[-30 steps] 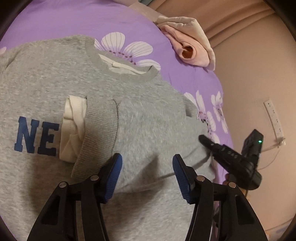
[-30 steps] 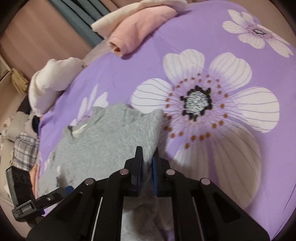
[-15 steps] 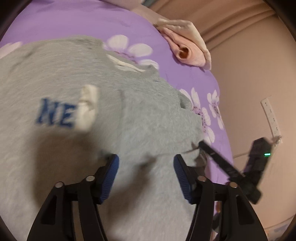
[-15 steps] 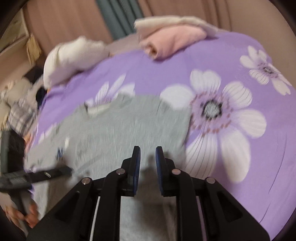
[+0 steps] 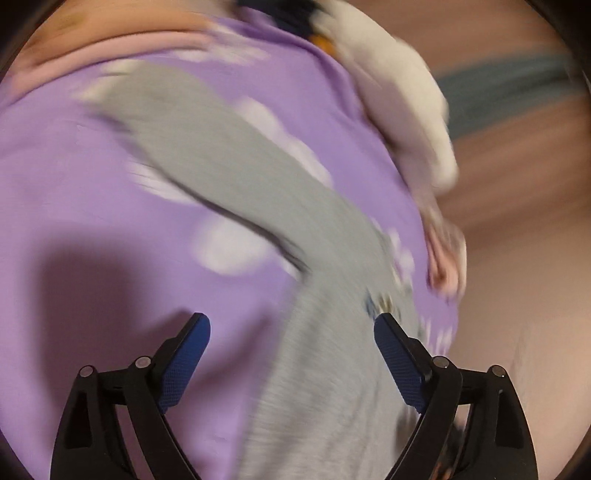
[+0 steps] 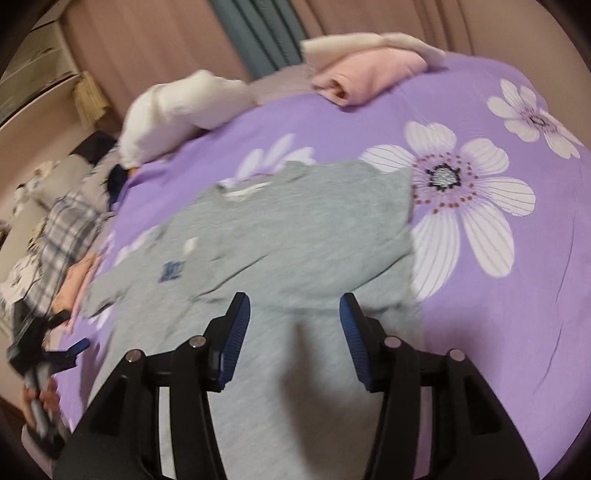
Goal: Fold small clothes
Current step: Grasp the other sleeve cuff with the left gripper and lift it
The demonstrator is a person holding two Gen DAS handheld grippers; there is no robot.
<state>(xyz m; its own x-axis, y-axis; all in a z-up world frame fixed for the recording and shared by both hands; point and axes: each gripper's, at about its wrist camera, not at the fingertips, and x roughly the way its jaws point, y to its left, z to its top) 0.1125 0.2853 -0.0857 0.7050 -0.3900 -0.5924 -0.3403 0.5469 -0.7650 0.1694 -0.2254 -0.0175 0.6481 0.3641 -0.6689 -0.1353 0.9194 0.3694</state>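
Note:
A small grey sweatshirt (image 6: 295,236) with blue letters lies flat on the purple flowered bedspread (image 6: 498,295); its right sleeve is folded in over the chest. My right gripper (image 6: 293,332) is open and empty, hovering above the shirt's lower part. My left gripper (image 5: 291,354) is open and empty over the shirt's left edge; its view is blurred, and the grey shirt (image 5: 251,177) runs across it as a long strip. The left gripper also shows at the far left of the right wrist view (image 6: 70,350).
Folded pink and cream clothes (image 6: 369,70) lie at the bed's far edge. A white bundle (image 6: 177,107) lies at the back left, with plaid and other clothes (image 6: 62,229) beside it. Curtains (image 6: 258,33) hang behind the bed.
My right gripper let go of the shirt's sleeve edge, opened wide and pulled back. My left gripper swung fast to the shirt's left side and stayed open.

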